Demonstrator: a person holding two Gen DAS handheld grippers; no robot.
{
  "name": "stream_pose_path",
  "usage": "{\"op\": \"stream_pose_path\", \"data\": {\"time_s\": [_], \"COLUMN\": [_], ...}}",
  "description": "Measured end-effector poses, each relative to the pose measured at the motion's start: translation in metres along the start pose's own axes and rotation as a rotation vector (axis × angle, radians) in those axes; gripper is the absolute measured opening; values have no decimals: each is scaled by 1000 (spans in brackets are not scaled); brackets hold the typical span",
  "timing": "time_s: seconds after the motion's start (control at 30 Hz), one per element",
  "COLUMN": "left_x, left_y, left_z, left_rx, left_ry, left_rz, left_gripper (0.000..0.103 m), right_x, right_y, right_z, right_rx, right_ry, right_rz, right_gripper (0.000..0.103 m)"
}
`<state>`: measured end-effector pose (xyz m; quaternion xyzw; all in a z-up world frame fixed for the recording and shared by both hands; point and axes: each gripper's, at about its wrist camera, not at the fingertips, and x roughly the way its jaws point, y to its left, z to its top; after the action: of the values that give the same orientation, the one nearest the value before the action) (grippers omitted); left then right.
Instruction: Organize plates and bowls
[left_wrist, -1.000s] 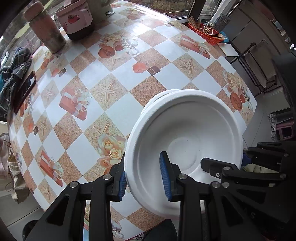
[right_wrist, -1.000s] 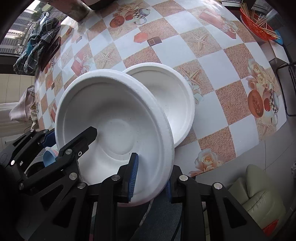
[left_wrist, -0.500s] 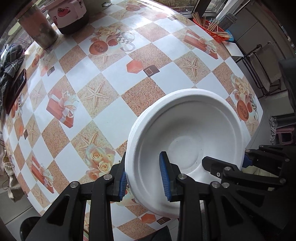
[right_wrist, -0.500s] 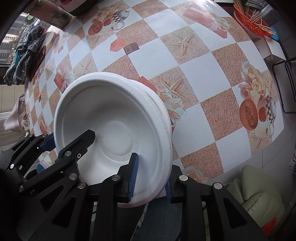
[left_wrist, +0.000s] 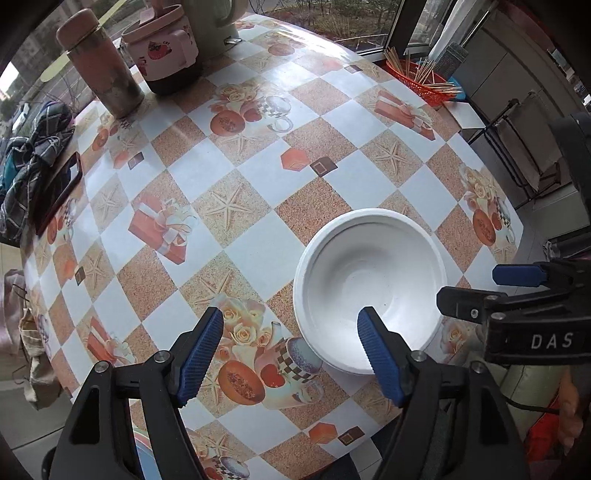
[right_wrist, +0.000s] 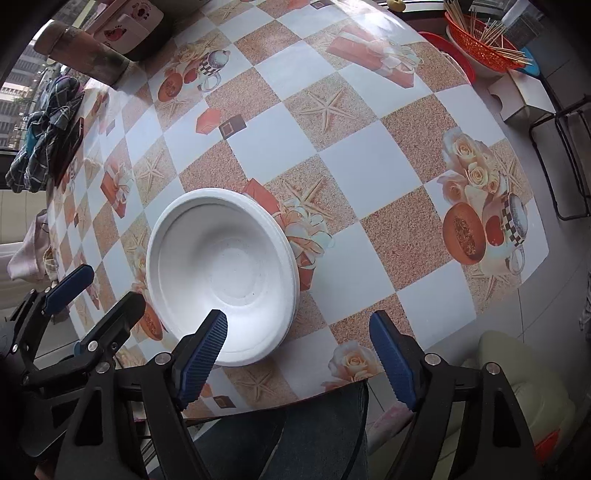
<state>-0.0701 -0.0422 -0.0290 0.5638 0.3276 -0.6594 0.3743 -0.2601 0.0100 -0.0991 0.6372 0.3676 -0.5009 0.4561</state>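
A white foam bowl (left_wrist: 369, 266) rests nested in a second one near the table's front edge; the lower rim shows beside the bowl (right_wrist: 221, 258) in the right wrist view. My left gripper (left_wrist: 291, 325) points down, its jaws opening. They straddle the bowl's left rim without touching it. My right gripper (right_wrist: 297, 325) is opening too. One of its fingers (right_wrist: 207, 343) hangs over the bowl's inside and the other over the tablecloth, with the rim loose between them. Each gripper shows at the edge of the other's view.
The patterned table (left_wrist: 258, 177) carries a thermos (left_wrist: 103, 70), a pink pot (left_wrist: 166, 48), a phone (left_wrist: 59, 188) and plaid cloth (left_wrist: 33, 155) at the far left. A red basket of sticks (left_wrist: 417, 79) stands at the far right. A person's trouser leg (right_wrist: 295, 435) is below the front edge.
Both grippers held the upper bowl by its rim and brought it over the lower bowl. Both have now opened and let go, and the bowl lies nested on the table.
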Motion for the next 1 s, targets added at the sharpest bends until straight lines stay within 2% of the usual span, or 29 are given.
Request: {"op": "stream_pose_path", "data": {"time_s": [0.03,0.1,0.23,0.3,0.4,0.5,0.53,0.57,0.6,0.67,0.73,0.8,1.0], "left_x": [2,2,-15,-35,-74,-115,-127,-139,-150,-161,-162,-158,-138], "left_y": [0,2,5,7,10,19,23,27,32,39,42,39,24], "left_z": [-1,-9,-25,-32,-39,-41,-42,-43,-45,-47,-45,-46,-52], "left_rx": [9,7,20,33,56,43,34,25,14,-10,-33,-12,50], "left_ry": [28,53,15,-57,-194,-304,-337,-367,-389,-418,-385,-353,-241], "left_rz": [23,10,-19,-39,-78,-118,-132,-148,-168,-236,-236,-189,-60], "left_gripper": [81,81,83,83,86,86,89,98,103,103,103,103,103], "right_x": [-3,-14,-35,-43,-53,-61,-63,-67,-72,-83,-93,-98,-89], "right_y": [-2,-6,1,6,12,18,21,24,27,32,38,43,56], "right_z": [-1,-5,-15,-21,-26,-31,-33,-36,-38,-44,-49,-52,-59], "right_rx": [10,18,-27,-39,-46,-44,-50,-59,-72,-96,-112,-118,-126], "right_ry": [-6,-48,-136,-154,-170,-206,-221,-238,-258,-305,-347,-364,-330], "right_rz": [3,16,6,-7,17,11,-1,-16,-32,-65,-89,-90,-87], "right_gripper": [103,103,103,103,103,103,103,103,103,103,103,103,103]}}
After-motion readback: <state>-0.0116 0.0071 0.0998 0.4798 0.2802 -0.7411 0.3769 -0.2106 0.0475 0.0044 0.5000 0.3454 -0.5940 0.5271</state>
